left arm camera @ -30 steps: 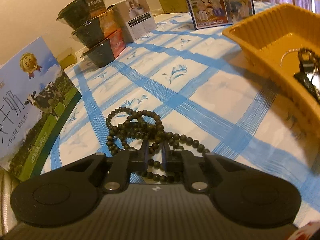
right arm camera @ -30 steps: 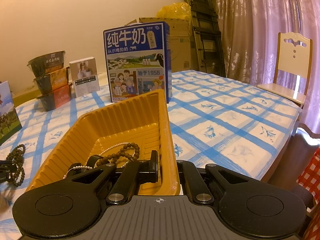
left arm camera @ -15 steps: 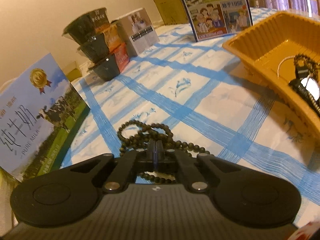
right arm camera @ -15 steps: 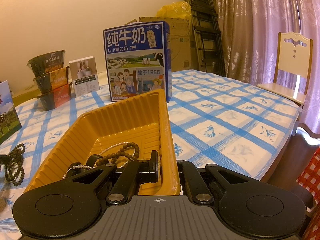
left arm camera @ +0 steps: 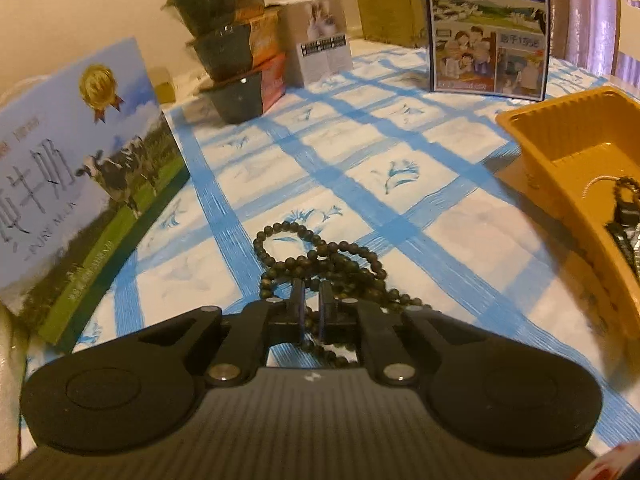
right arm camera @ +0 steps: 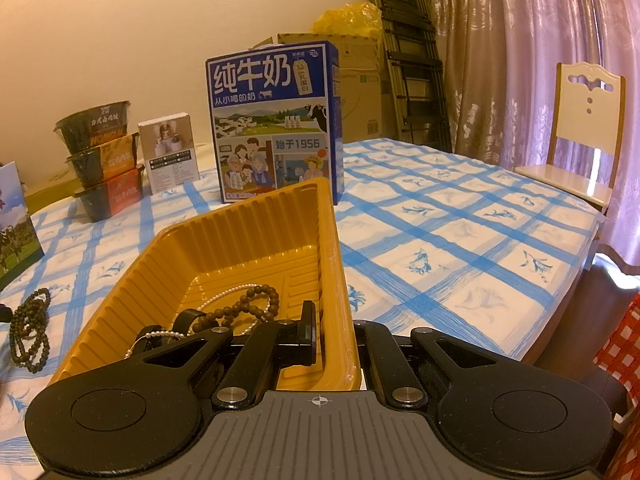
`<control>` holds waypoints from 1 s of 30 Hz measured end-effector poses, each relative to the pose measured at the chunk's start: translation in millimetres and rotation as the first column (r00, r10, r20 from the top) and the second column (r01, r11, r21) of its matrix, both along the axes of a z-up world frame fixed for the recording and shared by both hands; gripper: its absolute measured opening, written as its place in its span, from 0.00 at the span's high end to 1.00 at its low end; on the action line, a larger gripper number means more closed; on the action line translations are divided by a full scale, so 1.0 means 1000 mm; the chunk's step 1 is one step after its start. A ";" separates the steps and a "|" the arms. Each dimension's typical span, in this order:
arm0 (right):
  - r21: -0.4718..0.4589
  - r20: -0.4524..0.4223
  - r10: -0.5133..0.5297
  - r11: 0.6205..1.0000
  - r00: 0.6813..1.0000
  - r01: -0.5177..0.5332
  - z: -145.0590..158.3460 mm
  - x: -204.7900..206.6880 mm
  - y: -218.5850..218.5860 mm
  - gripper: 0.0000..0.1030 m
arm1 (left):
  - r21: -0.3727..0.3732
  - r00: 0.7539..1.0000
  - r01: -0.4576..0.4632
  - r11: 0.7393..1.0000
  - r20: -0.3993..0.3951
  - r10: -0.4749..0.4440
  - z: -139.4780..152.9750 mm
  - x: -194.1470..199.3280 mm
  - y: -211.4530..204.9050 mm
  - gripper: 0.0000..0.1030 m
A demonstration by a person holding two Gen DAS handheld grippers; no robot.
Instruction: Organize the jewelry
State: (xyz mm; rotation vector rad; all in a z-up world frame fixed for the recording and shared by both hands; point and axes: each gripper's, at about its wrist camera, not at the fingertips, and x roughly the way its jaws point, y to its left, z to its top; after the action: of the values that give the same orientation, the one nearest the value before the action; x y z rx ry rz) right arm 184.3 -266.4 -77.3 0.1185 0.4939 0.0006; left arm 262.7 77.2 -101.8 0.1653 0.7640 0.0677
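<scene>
A dark bead necklace [left arm camera: 320,256] lies in loops on the blue-checked tablecloth; my left gripper [left arm camera: 311,300] is shut on a strand of it at the near end. The necklace also shows at the left edge of the right wrist view [right arm camera: 30,330]. A yellow ribbed tray [right arm camera: 240,248] holds a brown bead bracelet [right arm camera: 250,306], a pearl strand [right arm camera: 224,294] and a dark item. My right gripper [right arm camera: 334,332] is shut on the tray's near right wall. The tray appears at the right of the left wrist view [left arm camera: 560,152].
A blue milk carton [right arm camera: 274,120] stands behind the tray. Stacked dark food bowls [right arm camera: 100,160] and a small white box [right arm camera: 170,156] stand at the back left. A flat milk box [left arm camera: 76,176] leans at the left. A chair [right arm camera: 580,128] stands beyond the table's right edge.
My left gripper's jaws closed on the dark bead necklace and the view tilted up and back. The necklace's loops have shifted. The right gripper and tray have not moved.
</scene>
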 end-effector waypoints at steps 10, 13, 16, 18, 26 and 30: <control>-0.003 -0.001 0.002 1.000 1.000 -0.002 -0.002 -0.002 -0.001 0.95 | -0.017 0.997 -0.022 1.000 -0.072 0.021 -0.021 0.033 0.017 0.88; -0.001 -0.003 0.002 1.000 1.000 -0.002 -0.003 -0.002 -0.002 0.95 | -0.031 0.998 -0.025 0.999 -0.065 0.022 -0.021 0.032 0.019 0.92; -0.001 -0.002 0.002 1.000 1.000 -0.002 -0.003 -0.001 -0.002 0.95 | -0.046 0.998 -0.032 0.998 -0.060 0.030 -0.018 0.029 0.020 0.94; -0.001 -0.001 0.002 1.000 1.000 -0.002 -0.003 -0.001 -0.002 0.95 | -0.052 0.999 -0.033 0.998 -0.045 0.030 -0.012 0.024 0.019 0.94; -0.002 -0.002 0.002 1.000 1.000 -0.002 -0.003 -0.001 -0.003 0.95 | -0.088 0.999 0.010 0.996 0.049 -0.006 0.035 -0.006 0.011 0.94; -0.002 -0.002 0.002 1.000 1.000 -0.002 -0.003 -0.001 -0.002 0.95 | -0.121 0.997 0.017 0.992 0.081 -0.008 0.061 -0.020 0.006 0.94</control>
State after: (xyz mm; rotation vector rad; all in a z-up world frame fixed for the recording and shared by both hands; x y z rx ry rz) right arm 183.1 -268.8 -80.3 0.1163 0.4956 0.0021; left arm 243.0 83.4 -41.3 0.0509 0.6848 0.0156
